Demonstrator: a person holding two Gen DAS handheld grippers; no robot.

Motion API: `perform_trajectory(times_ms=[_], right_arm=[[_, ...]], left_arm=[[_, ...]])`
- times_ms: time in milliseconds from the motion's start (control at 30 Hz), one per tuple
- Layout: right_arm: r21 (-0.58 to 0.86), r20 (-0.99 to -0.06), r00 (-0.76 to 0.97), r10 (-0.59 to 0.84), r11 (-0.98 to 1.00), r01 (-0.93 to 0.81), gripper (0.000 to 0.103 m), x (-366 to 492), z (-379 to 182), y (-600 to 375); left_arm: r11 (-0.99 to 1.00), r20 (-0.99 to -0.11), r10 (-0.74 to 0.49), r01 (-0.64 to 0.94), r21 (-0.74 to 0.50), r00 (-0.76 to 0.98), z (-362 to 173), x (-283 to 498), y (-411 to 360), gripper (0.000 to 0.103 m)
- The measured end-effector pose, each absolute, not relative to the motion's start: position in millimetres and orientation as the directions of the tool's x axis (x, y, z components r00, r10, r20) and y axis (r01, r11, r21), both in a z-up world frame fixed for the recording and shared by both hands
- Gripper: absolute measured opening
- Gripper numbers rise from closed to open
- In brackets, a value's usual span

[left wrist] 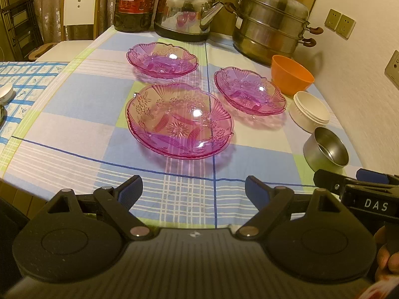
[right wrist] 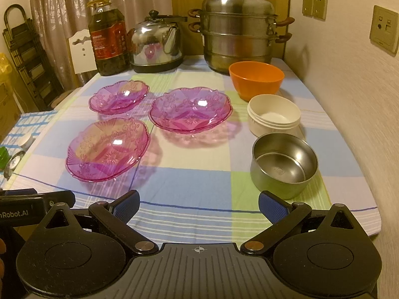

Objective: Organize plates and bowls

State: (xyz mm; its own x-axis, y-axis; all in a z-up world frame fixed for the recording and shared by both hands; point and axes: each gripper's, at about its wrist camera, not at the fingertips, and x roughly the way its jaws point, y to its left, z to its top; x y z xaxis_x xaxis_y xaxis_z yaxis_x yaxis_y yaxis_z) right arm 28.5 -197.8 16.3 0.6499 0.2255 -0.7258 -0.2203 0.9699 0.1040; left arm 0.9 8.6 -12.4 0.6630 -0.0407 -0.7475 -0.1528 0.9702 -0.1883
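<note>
Pink glass plates: three, apart on the checked tablecloth (left wrist: 74,124), nearest (left wrist: 179,122) dead ahead of left gripper (left wrist: 193,189). Steel bowl (right wrist: 284,162), white bowl (right wrist: 274,115), orange bowl (right wrist: 256,78) lined up before right gripper (right wrist: 198,205). Both spread wide, empty.

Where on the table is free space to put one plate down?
The near strip of tablecloth before the nearest pink plate and steel bowl is bare. The wall side is crowded: orange bowl, white bowl, steel bowl in a row.
</note>
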Motion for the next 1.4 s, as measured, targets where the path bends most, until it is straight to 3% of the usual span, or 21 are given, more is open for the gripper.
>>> perform_trajectory(times_ms=[1400], right_arm=[[0.112,-0.725,0.65,0.228,0.97,-0.215,0.101,31.4,15.9,-195.1]], left_arm=[[0.966,-0.741,-0.061,-0.148,-0.212,0.668,-6.3,5.4,11.2,0.087]])
